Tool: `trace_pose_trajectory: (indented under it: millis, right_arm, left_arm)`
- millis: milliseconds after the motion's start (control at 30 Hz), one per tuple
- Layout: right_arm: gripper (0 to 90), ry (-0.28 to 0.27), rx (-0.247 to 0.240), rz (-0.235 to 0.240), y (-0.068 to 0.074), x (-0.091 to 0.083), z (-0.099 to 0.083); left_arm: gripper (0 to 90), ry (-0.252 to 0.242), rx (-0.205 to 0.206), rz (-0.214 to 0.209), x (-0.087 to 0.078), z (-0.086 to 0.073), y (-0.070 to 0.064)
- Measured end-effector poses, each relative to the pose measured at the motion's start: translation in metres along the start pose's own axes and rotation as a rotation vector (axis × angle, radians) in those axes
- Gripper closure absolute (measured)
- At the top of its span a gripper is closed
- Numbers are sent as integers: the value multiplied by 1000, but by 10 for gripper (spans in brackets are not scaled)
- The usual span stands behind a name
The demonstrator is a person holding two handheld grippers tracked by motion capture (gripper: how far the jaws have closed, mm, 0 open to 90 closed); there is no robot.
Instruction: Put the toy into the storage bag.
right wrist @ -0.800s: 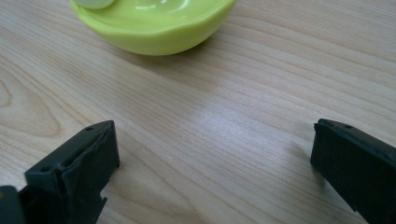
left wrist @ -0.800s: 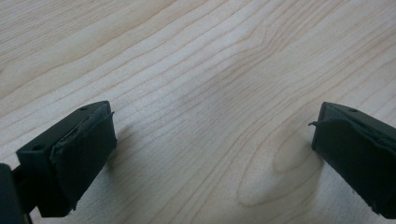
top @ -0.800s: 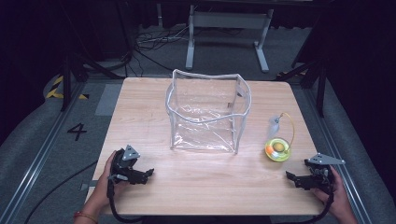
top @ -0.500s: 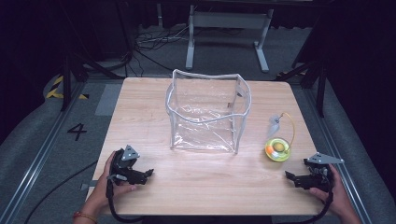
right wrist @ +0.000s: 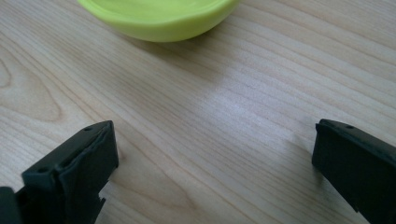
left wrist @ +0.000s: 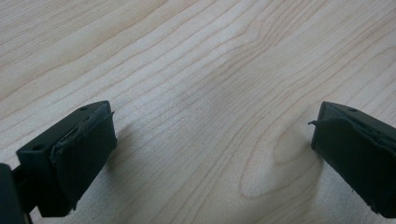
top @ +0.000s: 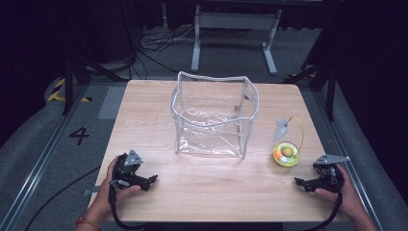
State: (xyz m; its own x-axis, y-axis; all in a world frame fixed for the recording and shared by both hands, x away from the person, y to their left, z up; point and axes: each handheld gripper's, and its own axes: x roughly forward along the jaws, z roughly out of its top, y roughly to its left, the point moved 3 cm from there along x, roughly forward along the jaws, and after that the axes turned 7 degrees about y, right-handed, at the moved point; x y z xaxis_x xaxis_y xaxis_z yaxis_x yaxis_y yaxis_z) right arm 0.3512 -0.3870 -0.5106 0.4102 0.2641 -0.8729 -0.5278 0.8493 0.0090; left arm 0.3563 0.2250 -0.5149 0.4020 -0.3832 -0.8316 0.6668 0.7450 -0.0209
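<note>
A clear bag (top: pixel 214 115) with a white-trimmed rim is seen standing upright and open-topped at the centre of the table (top: pixel 144 106). Through its transparent walls nothing can be made out inside except creased plastic and reflections. A round yellow-green disc (top: pixel 286 154) with an orange middle is placed at about 4 o'clock from the bag, well apart from it, and a thin yellow cord (top: pixel 301 130) is looped from the disc up to a small grey tag (top: pixel 281 125) lying at 12 o'clock of the disc.

The left gripper (top: pixel 150 179) is held low over the table at about 7 o'clock from the bag, near the front edge, in a hand (top: pixel 111 190) entering from the bottom. In the left gripper view its jaws are spread wide, with bare wood grain between them and nothing gripped.

The right gripper (top: pixel 300 182) is held at about 5 o'clock from the bag, just below the disc and apart from it, in the other hand (top: pixel 346 195). In the right gripper view the jaws are likewise wide apart and empty, and the disc's green rim (right wrist: pixel 159 16) is seen at 12 o'clock beyond them.

A black cable (top: pixel 118 216) is trailed from the left gripper toward the bottom edge.
</note>
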Motion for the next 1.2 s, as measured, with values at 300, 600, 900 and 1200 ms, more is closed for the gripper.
trace_pose_trajectory:
  millis: [300, 600, 900, 1200]
  right_arm:
    - [202, 37, -44, 7, -2, -15, 13]
    - [222, 93, -116, 7, -3, -55, 45]
    - [225, 95, -185, -24, 8, -78, 79]
    - [250, 98, -246, -28, 23, -88, 105]
  left_arm:
    - [2, 1, 1, -2, 0, 0, 0]
    - [2, 1, 1, -2, 0, 0, 0]
    - [2, 1, 1, -2, 0, 0, 0]
    - [2, 1, 1, -2, 0, 0, 0]
